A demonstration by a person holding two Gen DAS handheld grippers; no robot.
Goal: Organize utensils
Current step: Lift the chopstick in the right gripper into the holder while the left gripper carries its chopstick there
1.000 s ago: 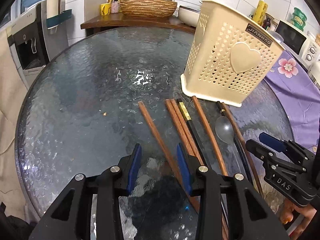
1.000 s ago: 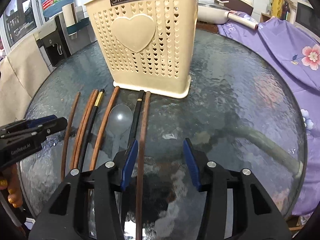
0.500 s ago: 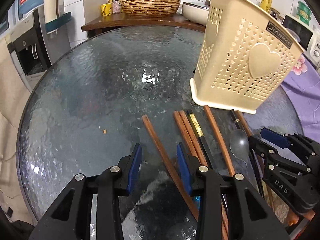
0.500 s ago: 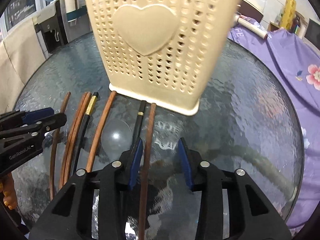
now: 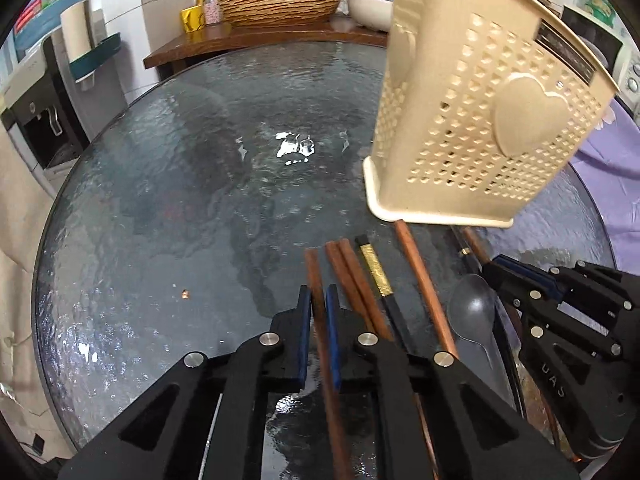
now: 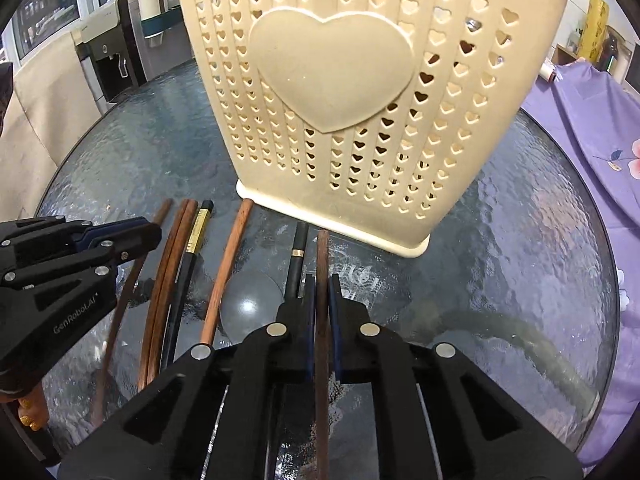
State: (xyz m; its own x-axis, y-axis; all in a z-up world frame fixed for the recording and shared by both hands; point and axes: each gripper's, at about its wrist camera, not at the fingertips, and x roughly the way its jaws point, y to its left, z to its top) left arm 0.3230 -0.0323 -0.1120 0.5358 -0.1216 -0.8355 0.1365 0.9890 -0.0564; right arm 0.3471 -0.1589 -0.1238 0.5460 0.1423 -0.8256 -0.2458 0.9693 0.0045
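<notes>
Chopsticks point(image 5: 316, 280) point(image 6: 322, 256) sit clamped between each gripper's closed fingers point(image 5: 304, 320).

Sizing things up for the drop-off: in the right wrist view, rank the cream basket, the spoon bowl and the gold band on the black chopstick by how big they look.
1. Cream basket, largest by far, though it is close to the camera.
2. Spoon bowl.
3. Gold band, smallest.

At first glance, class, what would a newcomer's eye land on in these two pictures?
The cream basket with its raised heart stands at the back of the round glass table. Before it lies a row of chopsticks with a spoon among them. The left gripper is shut on the outermost brown chopstick, the right gripper on the brown chopstick at the other end.
</notes>
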